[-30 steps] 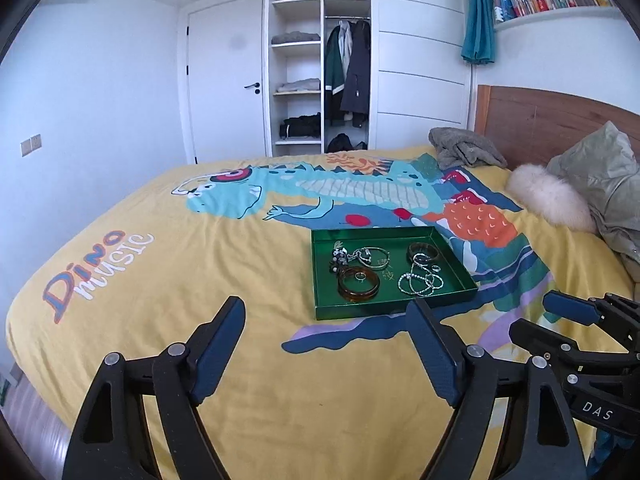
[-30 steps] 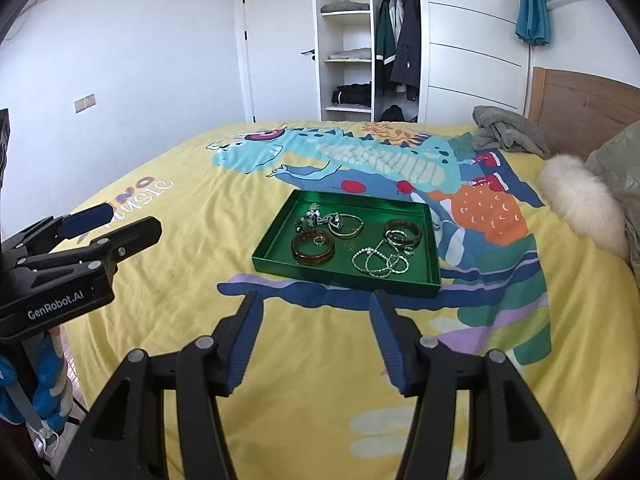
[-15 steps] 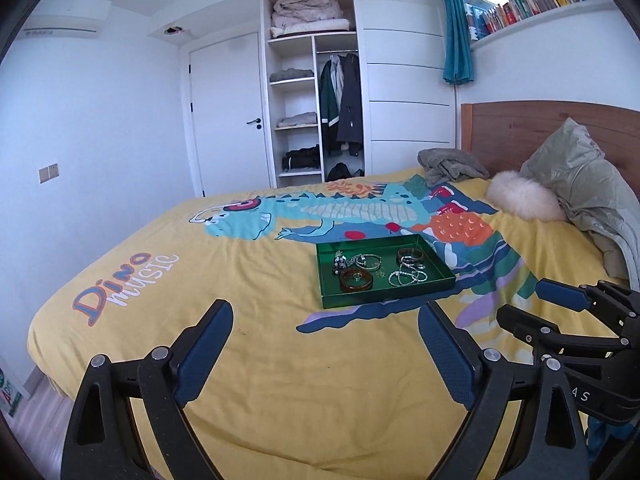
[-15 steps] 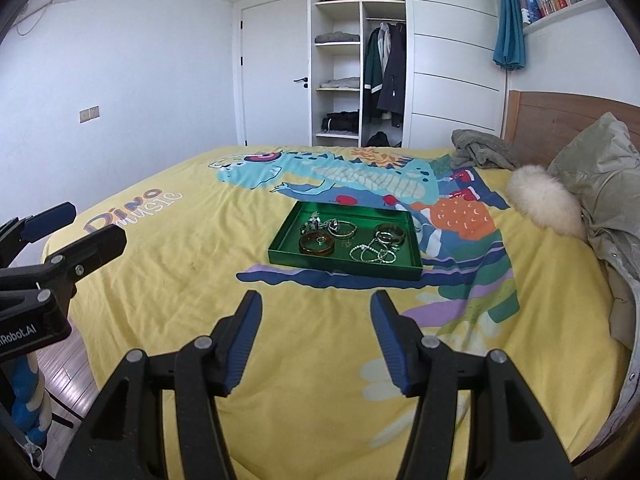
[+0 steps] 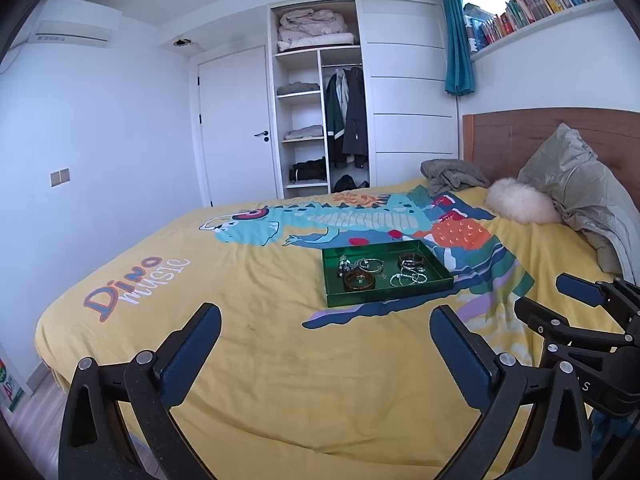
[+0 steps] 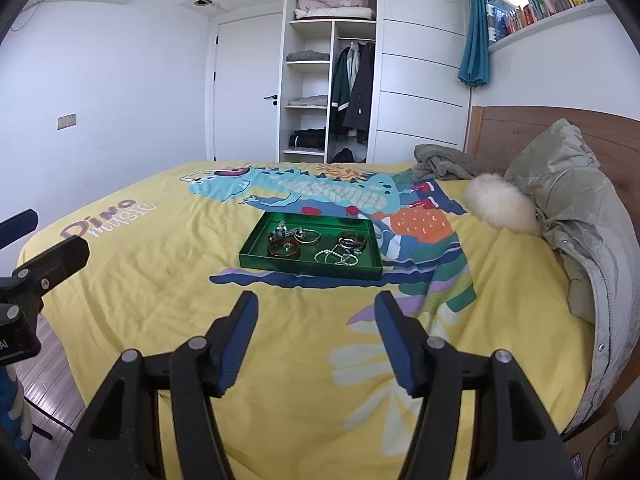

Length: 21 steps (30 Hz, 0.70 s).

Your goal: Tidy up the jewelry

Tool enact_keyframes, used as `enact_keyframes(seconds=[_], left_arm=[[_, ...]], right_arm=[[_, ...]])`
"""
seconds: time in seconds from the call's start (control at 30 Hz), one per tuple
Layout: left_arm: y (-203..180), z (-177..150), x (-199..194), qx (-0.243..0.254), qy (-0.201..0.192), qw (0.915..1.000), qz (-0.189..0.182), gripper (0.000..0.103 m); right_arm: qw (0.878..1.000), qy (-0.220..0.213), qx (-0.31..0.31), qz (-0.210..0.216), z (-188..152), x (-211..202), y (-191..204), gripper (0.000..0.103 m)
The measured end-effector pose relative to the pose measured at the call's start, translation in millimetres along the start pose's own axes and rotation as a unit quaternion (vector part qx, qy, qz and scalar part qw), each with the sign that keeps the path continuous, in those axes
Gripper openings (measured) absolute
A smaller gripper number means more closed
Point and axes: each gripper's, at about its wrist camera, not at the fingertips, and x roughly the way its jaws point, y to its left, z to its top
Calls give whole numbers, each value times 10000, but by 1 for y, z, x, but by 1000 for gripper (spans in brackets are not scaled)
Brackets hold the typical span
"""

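A green tray (image 5: 390, 300) (image 6: 308, 270) lies on the yellow dinosaur bedspread (image 5: 240, 320) (image 6: 160, 264), far ahead of both grippers. In it are a brown bangle (image 5: 359, 281) (image 6: 283, 249), a dark bangle (image 5: 411, 258) (image 6: 352, 238), silver bracelets (image 5: 408, 279) (image 6: 336, 257) and small silver pieces (image 5: 362, 265) (image 6: 296, 234). My left gripper (image 5: 326, 322) hangs over the near bed edge, jaws opening wide, nothing between them. My right gripper (image 6: 316, 312) is also opening, empty; it shows at the right of the left wrist view (image 5: 560, 300).
A grey-green jacket (image 6: 580, 216), a white fluffy cushion (image 6: 500, 204) and a grey garment (image 6: 440, 164) lie by the wooden headboard (image 6: 520, 128). An open wardrobe (image 6: 328, 68) and a door (image 6: 248, 88) stand behind the bed. Wood floor (image 6: 44, 368) shows at the left.
Both grippers have drawn back from the tray, which now looks smaller and farther. Both pairs of jaws have spread wider. The jewelry has not moved.
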Motion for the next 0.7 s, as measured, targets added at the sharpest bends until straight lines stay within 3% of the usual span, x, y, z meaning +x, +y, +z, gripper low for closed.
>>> enact_keyframes(seconds=[0.7], left_arm=[[-7,-6,-13,41,-98,9999,18,103]], right_arm=[[9995,-138,147,-231,-19,-16,-7,62]])
